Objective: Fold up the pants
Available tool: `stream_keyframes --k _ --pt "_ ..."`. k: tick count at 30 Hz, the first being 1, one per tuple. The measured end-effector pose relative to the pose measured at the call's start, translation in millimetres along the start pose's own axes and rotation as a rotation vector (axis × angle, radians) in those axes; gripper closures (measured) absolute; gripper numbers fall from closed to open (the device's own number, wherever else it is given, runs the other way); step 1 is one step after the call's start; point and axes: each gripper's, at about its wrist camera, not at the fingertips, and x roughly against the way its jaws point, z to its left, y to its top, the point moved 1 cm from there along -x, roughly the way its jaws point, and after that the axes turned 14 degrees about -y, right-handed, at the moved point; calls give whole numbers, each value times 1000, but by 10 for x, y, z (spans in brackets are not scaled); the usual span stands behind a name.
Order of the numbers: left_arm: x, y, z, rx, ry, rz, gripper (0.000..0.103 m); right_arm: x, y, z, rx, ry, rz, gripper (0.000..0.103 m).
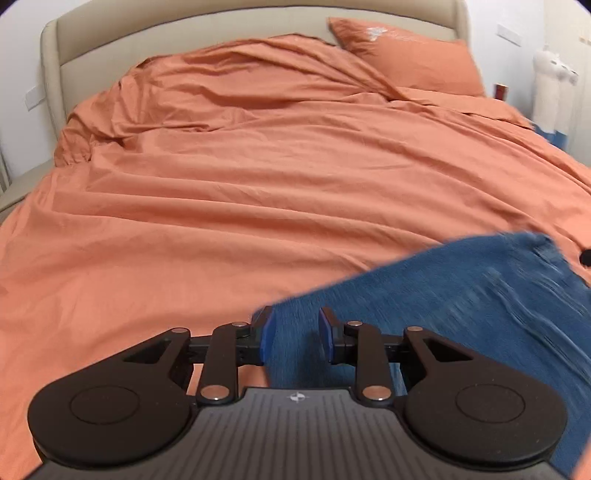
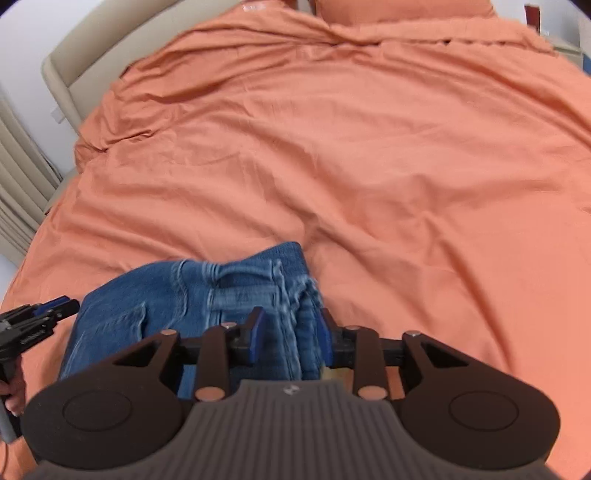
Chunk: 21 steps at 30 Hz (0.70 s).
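Observation:
Blue jeans [image 1: 461, 295] lie on the orange bed cover at the near edge. In the left wrist view my left gripper [image 1: 295, 334] has its blue pads apart, with the jeans' left edge between them; the cloth is motion-blurred. In the right wrist view the jeans [image 2: 177, 295] are bunched, with a back pocket and waistband showing. My right gripper [image 2: 290, 338] has its pads apart around a thick fold of denim, not pressed on it. The left gripper also shows in the right wrist view [image 2: 62, 306], at the jeans' left side.
The orange duvet [image 1: 277, 166] covers the whole bed. An orange pillow [image 1: 406, 55] rests against the beige headboard [image 1: 184, 33]. A white object [image 1: 550, 92] stands by the right wall. A radiator-like panel [image 2: 18, 177] is to the left.

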Motion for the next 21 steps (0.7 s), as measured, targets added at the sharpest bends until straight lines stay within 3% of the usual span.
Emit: stream_keyframes --k 3,5,6,10,14,16,18,21 --pt "392 -167 -207 -83 -16 4 68 310 -238 -228 -68 23 -7 59" --pt "629 -287 -367 -128 -42 18 58 462 -420 -388 -131 43 -1 46" --pt "728 -349 -443 -143 -62 30 56 513 -520 -460 -164 52 5 45" --pt "1036 -674 -791 -201 -137 106 49 509 -835 -643 -291 127 45 45" --pt "1085 -989 -1074 -267 -145 203 41 341 -972 -726 -402 199 84 47" --pt "1009 -1136 -1181 -305 -117 243 39 286 -998 -735 -427 217 89 53" --pt "933 -1254 -1253 -341 -44 240 39 236 -1004 -729 -452 255 101 54" --pt "797 -1309 -1243 -361 43 250 40 140 -1028 -676 -483 292 127 65"
